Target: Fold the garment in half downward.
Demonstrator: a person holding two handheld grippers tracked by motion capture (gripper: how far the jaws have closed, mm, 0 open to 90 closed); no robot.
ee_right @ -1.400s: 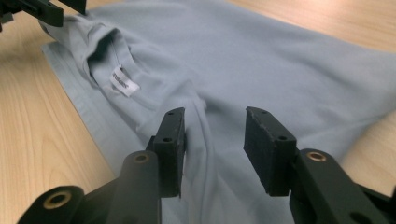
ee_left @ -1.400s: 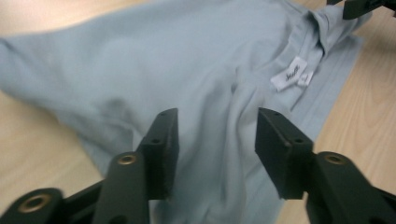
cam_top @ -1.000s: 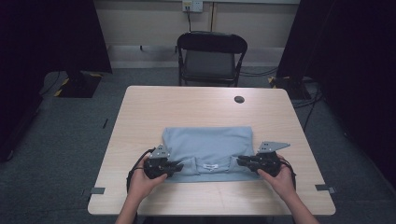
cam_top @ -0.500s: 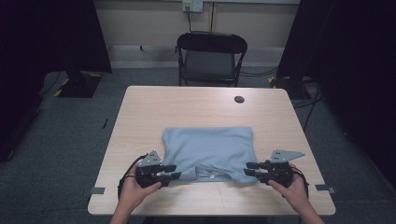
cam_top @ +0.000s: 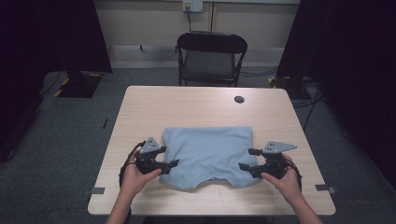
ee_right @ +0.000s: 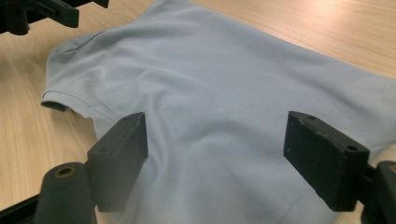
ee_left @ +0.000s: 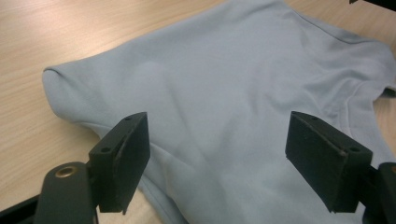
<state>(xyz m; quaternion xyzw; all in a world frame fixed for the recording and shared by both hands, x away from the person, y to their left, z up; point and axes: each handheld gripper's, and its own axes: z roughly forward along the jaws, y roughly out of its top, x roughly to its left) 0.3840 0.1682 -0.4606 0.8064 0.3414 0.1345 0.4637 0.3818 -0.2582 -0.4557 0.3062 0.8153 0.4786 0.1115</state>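
Observation:
A light blue shirt (cam_top: 208,154), folded into a rough rectangle, lies flat on the near half of the wooden table (cam_top: 187,107). My left gripper (cam_top: 169,156) is at the shirt's near left corner and my right gripper (cam_top: 247,158) at its near right corner, both pointing inward. Both pairs of jaws have just been opening and stand wide apart. In the left gripper view the gripper (ee_left: 219,123) hovers over the cloth (ee_left: 224,70) without pinching it. The right gripper view shows the same: the gripper (ee_right: 217,121) is above the cloth (ee_right: 219,70), not gripping it.
A small black round object (cam_top: 239,99) sits on the table's far right part. A black folding chair (cam_top: 210,56) stands behind the far edge. Bare wood surrounds the shirt on every side. Dark curtains hang at both sides of the room.
Both grippers were shut on the shirt's near edge and drew it slightly toward me. They have now opened and let go, and the left hand has lifted a little.

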